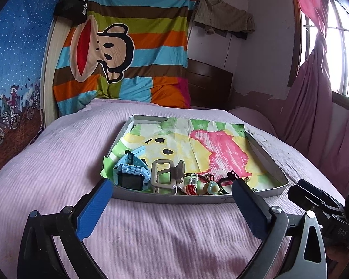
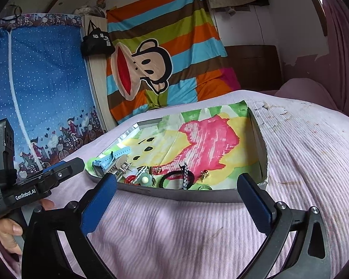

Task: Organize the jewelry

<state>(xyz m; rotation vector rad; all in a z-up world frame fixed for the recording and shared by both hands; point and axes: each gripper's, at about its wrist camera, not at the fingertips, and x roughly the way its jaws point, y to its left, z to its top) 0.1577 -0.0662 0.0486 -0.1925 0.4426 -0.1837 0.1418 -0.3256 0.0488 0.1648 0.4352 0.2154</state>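
Bed (image 1: 58,153) covered by a pale pink ribbed blanket (image 2: 302,153), wrinkled near the cameras. Stains and dark marks show on the blanket's right side, beside the tray. One shallow grey tray (image 1: 271,191) lies directly on the blanket, near the middle of the bed, lined with a painted paper sheet (image 1: 221,148). A pink pillow-like mound (image 2: 307,90) sits at the far right end of the bed

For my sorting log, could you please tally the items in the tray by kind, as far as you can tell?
Watch: 1
Grey hair claw: 1
Black hair ties: 1
Small gold earrings: 2
Charms, tangled: cannot count
Total clearly seen in the tray: 5
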